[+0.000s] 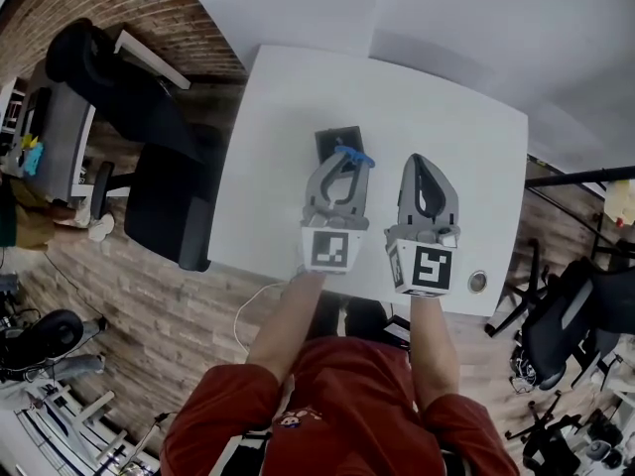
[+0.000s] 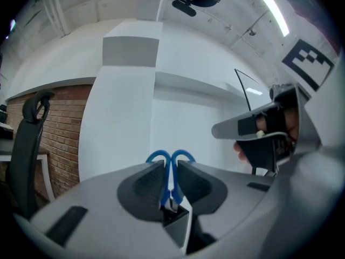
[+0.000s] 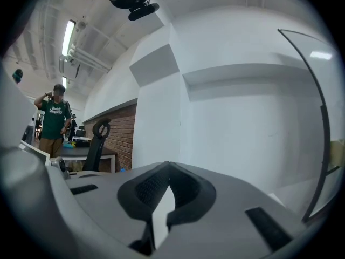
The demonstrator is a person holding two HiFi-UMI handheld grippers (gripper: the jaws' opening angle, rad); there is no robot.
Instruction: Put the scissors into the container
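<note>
Head view: my left gripper (image 1: 340,165) and right gripper (image 1: 422,163) sit side by side over the white table (image 1: 268,117), both pointing away from me. The left one is clamped on the blue-handled scissors (image 1: 356,156). The blue handle pokes out at its tip, on the side toward the right gripper; the blades can't be seen. The dark container (image 1: 337,138) sits on the table just past the left gripper's tip, partly covered by it. A black office chair (image 1: 169,206) stands off the table edge, out to the left of the left gripper.

Left gripper view: the left gripper (image 2: 171,170) has its jaws pressed onto the scissors (image 2: 160,156), about half closed. The two blue finger loops stick up just above the pads. The right gripper (image 2: 259,129) is close by on the right. A chair (image 2: 29,144) and a brick wall (image 2: 59,139) are far left. The container doesn't show in this view.

Right gripper view: the right gripper (image 3: 165,169) has its jaw tips meeting and nothing between them. A sliver of white shows lower down between the pads. A person in a green shirt (image 3: 54,120) stands far left, with another chair (image 3: 97,143) and a brick wall (image 3: 123,139) nearer the jaws.
</note>
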